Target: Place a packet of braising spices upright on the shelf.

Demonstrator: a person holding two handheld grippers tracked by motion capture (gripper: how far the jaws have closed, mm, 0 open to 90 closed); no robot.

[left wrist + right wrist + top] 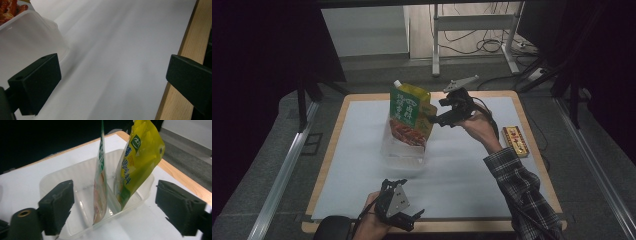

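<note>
A clear plastic tray (403, 151) sits near the middle of the white sheet. Two pouches stand upright in it: a green one (404, 111) with a red food picture, and a yellow one (426, 116) behind it. In the right gripper view the green pouch (100, 180) is edge-on and the yellow pouch (140, 162) leans to its right, both inside the tray (62, 177). My right gripper (438, 112) hovers open just right of the yellow pouch, with nothing between its fingers (115, 205). My left gripper (412, 220) is open at the table's near edge, the tray's corner (27, 37) ahead of it (112, 82).
A small yellow and red box (516, 141) lies at the right edge of the wooden table (332, 150). The white sheet (472, 170) covers most of the tabletop. The table's wooden edge (185, 57) runs beside the left gripper. A desk frame and cables stand beyond the table.
</note>
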